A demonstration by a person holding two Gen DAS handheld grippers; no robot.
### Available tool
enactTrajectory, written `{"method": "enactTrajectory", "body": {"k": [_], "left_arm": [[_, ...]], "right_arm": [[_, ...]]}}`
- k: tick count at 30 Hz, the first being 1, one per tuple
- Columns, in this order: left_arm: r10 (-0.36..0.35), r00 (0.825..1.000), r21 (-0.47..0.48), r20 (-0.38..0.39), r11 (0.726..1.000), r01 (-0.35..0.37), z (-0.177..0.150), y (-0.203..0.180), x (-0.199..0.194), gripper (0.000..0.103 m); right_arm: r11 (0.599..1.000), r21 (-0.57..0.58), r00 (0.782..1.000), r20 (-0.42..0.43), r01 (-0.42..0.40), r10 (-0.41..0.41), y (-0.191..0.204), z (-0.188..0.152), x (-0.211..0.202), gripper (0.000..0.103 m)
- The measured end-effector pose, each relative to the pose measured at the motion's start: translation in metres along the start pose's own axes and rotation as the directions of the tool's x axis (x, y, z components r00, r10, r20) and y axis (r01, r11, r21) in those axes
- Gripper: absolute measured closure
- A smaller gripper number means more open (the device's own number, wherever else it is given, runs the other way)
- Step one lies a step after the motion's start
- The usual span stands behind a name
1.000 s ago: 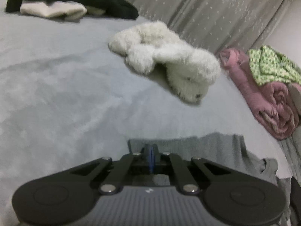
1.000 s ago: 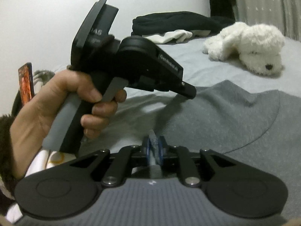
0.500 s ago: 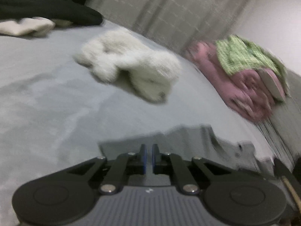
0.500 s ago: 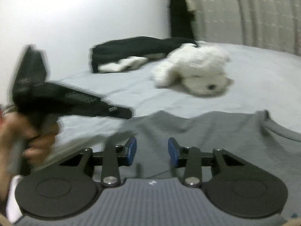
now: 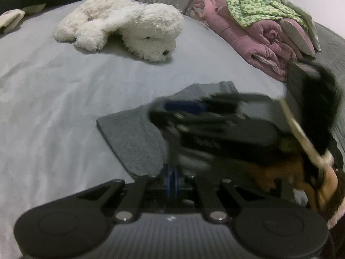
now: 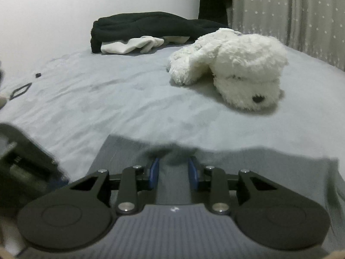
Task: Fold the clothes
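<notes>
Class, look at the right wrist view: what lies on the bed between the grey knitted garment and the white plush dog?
Nothing: only bare pale grey bedsheet separates the grey knitted garment from the white plush dog in the right wrist view.

Setting: a bedroom in a home. Evidence: a bed with a pale grey sheet [image 6: 107,99] fills both wrist views. A white plush dog [image 6: 232,64] lies at 1 o'clock in the right wrist view. A star-print curtain [image 6: 291,10] hangs behind it. A rolled pink quilt [image 5: 254,34] with a green patterned garment [image 5: 258,6] sits at 2 o'clock in the left wrist view. Dark clothing [image 6: 151,26] is piled at 12 o'clock.
</notes>
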State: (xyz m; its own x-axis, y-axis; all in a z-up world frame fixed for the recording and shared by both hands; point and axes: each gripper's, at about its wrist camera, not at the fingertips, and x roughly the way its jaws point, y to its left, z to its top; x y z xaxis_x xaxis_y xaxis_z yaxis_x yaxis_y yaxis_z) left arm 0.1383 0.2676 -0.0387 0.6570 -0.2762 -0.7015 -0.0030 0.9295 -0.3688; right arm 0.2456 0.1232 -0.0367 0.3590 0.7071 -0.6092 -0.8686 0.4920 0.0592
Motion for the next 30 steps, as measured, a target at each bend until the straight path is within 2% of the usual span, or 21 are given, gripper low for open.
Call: {"method": "enactTrajectory", "body": {"k": [6,8,12,17,18,20,22,24,27,30], "left_arm": [[-0.004,1.0,-0.006,0.005,1.0,0.005,0.002,0.002,-0.003,0.099],[-0.011,1.0,-0.014,0.018,1.0,0.012,0.003,0.004,-0.005,0.099],[-0.016,0.994,-0.035,0.106,0.999,0.02,0.006,0.005,-0.014,0.098],[0.003,0.982,-0.12,0.191,0.993,0.02,0.01,0.011,-0.011,0.098],[0.028,0.981,-0.129,0.19,0.992,-0.003,0.01,0.011,-0.008,0.098],[0.134,0.976,-0.124,0.171,0.986,-0.114,0.01,0.008,0.0,0.098],[0.234,0.96,-0.116,0.153,0.969,-0.217,0.011,0.006,0.007,0.1],[0.265,0.953,-0.103,0.15,0.962,-0.252,0.01,0.006,0.008,0.1],[0.269,0.952,-0.113,0.144,0.96,-0.255,0.011,0.006,0.008,0.1],[0.27,0.952,-0.11,0.144,0.96,-0.256,0.012,0.006,0.009,0.1]], "right_arm": [[1.0,0.006,0.999,0.03,0.028,-0.028,0.003,0.017,0.018,0.072],[0.999,0.024,0.998,0.052,0.045,-0.046,0.0,0.018,0.012,0.076],[0.992,0.08,0.988,0.116,0.094,-0.103,-0.017,0.013,-0.021,0.073],[0.972,0.123,0.974,0.087,0.199,-0.211,-0.042,-0.013,-0.058,0.072],[0.969,0.12,0.971,0.073,0.217,-0.227,-0.044,-0.02,-0.061,0.072],[0.96,0.108,0.963,0.049,0.258,-0.264,-0.049,-0.032,-0.062,0.072],[0.95,0.135,0.956,0.043,0.281,-0.289,-0.058,-0.039,-0.062,0.073],[0.935,0.176,0.947,0.037,0.307,-0.318,-0.07,-0.036,-0.059,0.073],[0.908,0.188,0.922,0.026,0.374,-0.385,-0.09,-0.029,-0.049,0.073],[0.902,0.243,0.926,0.031,0.357,-0.375,-0.113,-0.021,-0.043,0.08]]}}
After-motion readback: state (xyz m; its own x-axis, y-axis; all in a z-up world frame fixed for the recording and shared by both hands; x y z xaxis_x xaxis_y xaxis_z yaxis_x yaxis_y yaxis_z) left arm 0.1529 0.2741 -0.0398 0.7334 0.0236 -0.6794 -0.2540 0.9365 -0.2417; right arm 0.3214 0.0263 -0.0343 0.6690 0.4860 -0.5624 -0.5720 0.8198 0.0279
